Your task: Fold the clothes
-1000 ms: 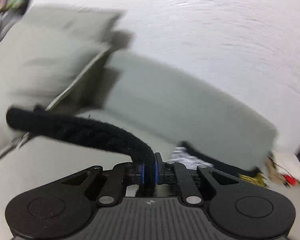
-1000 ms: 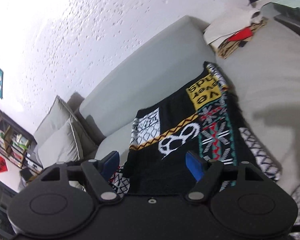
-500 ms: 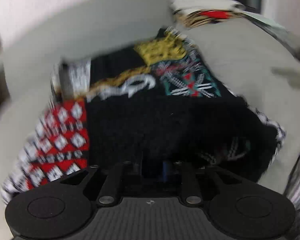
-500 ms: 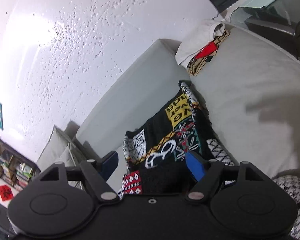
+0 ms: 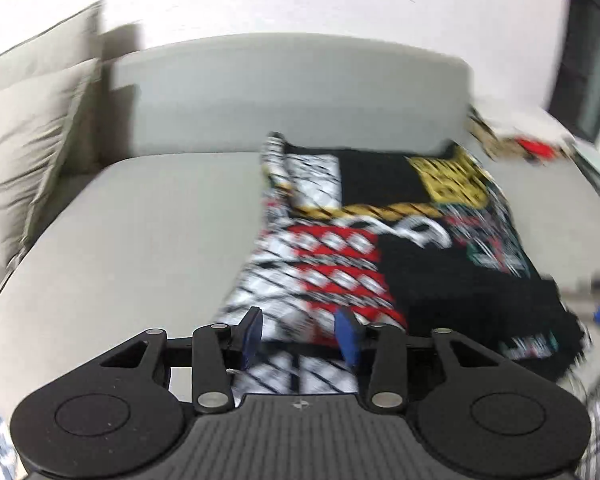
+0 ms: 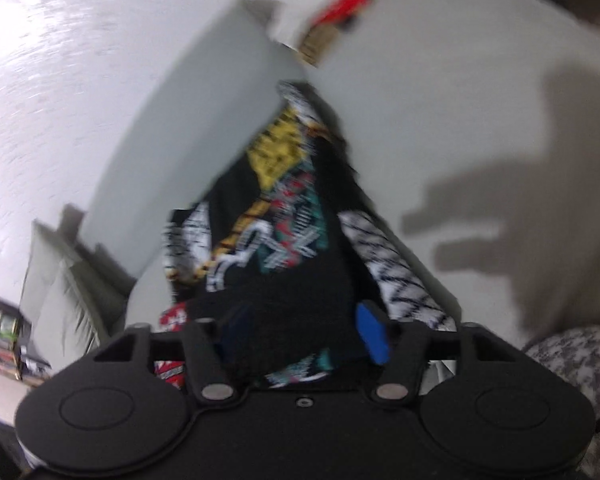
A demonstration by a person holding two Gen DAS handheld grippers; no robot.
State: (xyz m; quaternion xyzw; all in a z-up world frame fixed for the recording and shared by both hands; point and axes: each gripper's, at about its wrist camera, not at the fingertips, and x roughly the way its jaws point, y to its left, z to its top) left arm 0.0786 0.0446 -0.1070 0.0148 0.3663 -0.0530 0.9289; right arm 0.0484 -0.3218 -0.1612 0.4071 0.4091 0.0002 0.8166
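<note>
Left gripper (image 5: pixel 299 336) has released the black patchwork knitted sweater (image 5: pixel 400 240), jaws now wide; right gripper (image 6: pixel 300 334) jaws wide; fold laid on grey sofa (image 5: pixel 148 240)

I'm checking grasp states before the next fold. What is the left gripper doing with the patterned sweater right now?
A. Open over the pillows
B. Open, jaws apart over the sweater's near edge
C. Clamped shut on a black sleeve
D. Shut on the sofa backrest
B: the left gripper shows its blue pads spread apart with the patterned sweater visible between them, nothing pinched.
</note>
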